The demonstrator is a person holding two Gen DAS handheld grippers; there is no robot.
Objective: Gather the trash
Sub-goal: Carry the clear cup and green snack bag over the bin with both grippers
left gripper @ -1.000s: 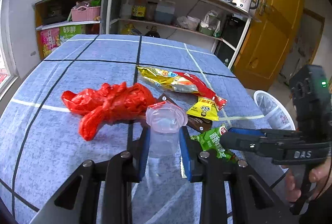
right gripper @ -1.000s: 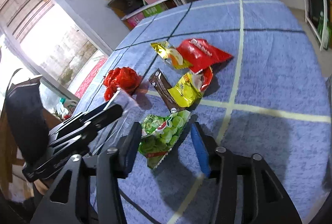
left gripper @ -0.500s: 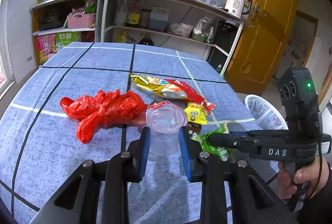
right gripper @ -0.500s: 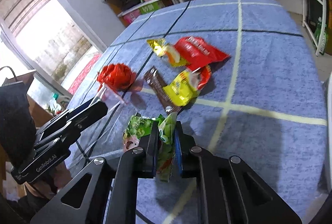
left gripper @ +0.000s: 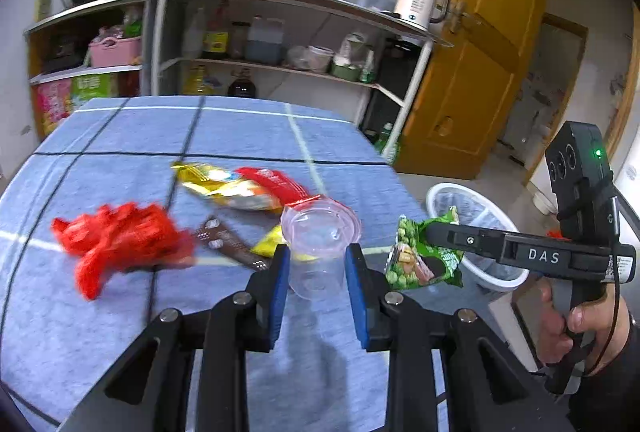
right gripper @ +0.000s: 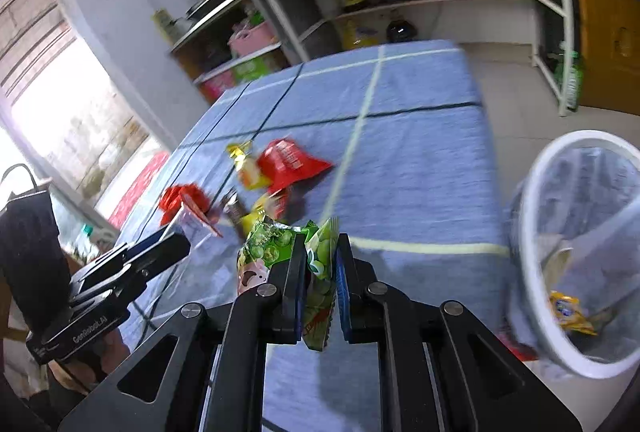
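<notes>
Change: a second ago the green snack packet (right gripper: 316, 268) lay on the blue checked tablecloth (right gripper: 416, 168) between wide jaws; now it hangs lifted, near the white mesh bin (right gripper: 532, 192).
Right gripper (right gripper: 318, 260): jaws narrowed to a slim gap, pinching the packet.
Left gripper (left gripper: 317, 264): partly open, blue pads clasping a clear plastic cup (left gripper: 318, 244), raised as before.
On the cloth: red plastic bag (left gripper: 116, 240), brown wrapper (left gripper: 232, 244), gold-and-red packet (left gripper: 244, 186).

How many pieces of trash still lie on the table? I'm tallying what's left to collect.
4: red plastic bag at left, brown wrapper beside it, gold-and-red packet behind, and yellow wrapper partly hidden behind the held cup. More may be hidden.
</notes>
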